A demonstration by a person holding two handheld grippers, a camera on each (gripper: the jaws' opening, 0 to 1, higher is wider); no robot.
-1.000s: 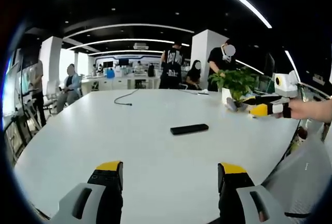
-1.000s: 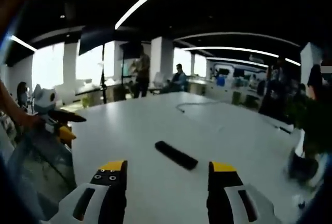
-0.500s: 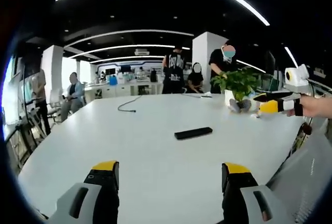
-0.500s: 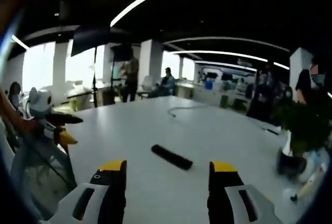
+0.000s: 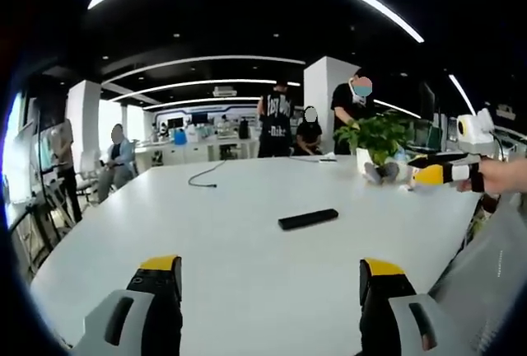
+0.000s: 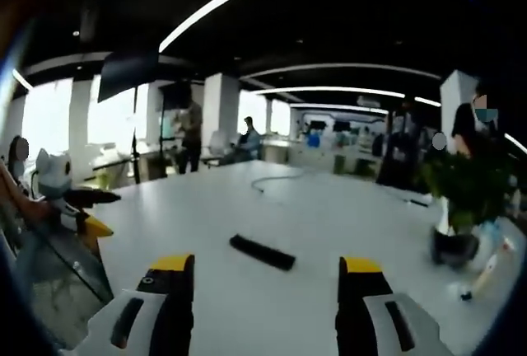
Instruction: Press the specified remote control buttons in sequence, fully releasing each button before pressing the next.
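A black remote control [image 5: 308, 219] lies flat on the big white table [image 5: 230, 232], well ahead of my left gripper [image 5: 268, 278], whose yellow-tipped jaws stand wide apart with nothing between them. In the right gripper view the same remote [image 6: 262, 252] lies just beyond my right gripper [image 6: 266, 275], also open and empty. The right gripper [image 5: 440, 168] shows at the right edge of the left gripper view, held by a hand above the table's edge. The left gripper [image 6: 82, 208] appears at the left of the right gripper view.
A potted green plant [image 5: 375, 140] stands at the table's far right [image 6: 461, 208]. A dark cable [image 5: 202, 176] lies at the far side of the table. Several people stand or sit behind the table [image 5: 276, 113]. A transparent chair back [image 6: 49, 282] is at the left.
Both cameras have tilted and drifted slightly, so the remote sits a little lower in the left gripper view and farther left in the right gripper view. The remote itself has not moved; both grippers stay open.
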